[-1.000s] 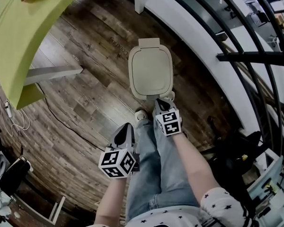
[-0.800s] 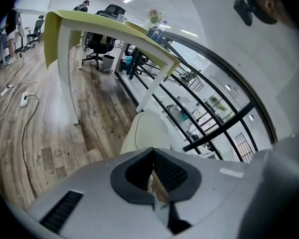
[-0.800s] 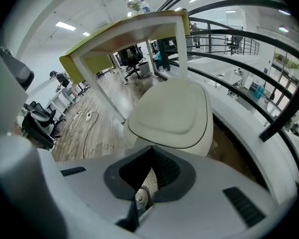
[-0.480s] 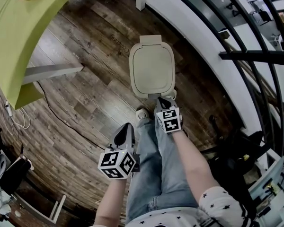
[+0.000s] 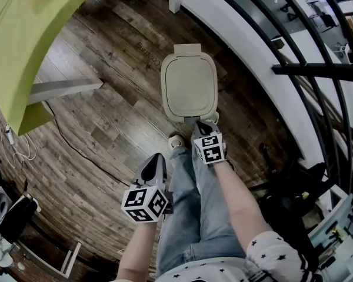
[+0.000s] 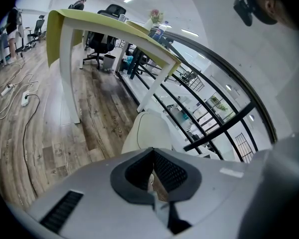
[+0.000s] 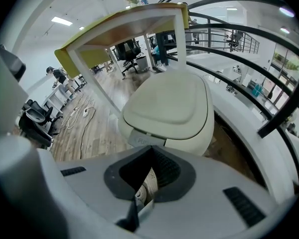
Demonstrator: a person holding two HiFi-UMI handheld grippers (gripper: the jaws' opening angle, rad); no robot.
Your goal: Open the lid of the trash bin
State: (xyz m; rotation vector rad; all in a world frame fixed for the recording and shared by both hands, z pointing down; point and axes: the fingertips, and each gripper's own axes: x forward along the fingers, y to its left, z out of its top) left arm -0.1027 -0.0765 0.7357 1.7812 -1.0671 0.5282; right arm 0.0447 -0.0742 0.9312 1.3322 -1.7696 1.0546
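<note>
Although the right gripper point(image 5: 206, 124) has crept a touch nearer the trash bin point(image 5: 177, 115) over the last second, hardly anything has shifted in the latest half of it. It hangs just short of the bin's near rim, above the person's shoe point(image 5: 175, 141); the left gripper point(image 5: 156, 159) has stayed low beside the thigh, well back from the bin. I judge this a pause at the end of the approach, with the opening itself not yet begun.

Both grippers have their fingers closed tip to tip with nothing between them, as each gripper view shows; closed fingers would probably suit a press better than a pinch.

The bin stands on the wooden floor point(image 5: 106, 116) at its far edge, just beside the white kerb under the black railing point(image 5: 317, 70). Its lid point(image 5: 188, 84) is shut and lies flat; it is a cream, rounded square with a slightly raised middle panel, and a hinge block point(image 5: 186, 51) sits on the side away from the person. In the right gripper view a small tab point(image 7: 145, 140) sits at the front just under the lid's edge, facing the gripper; its lettering seems to read push, so it is likely the release.
</note>
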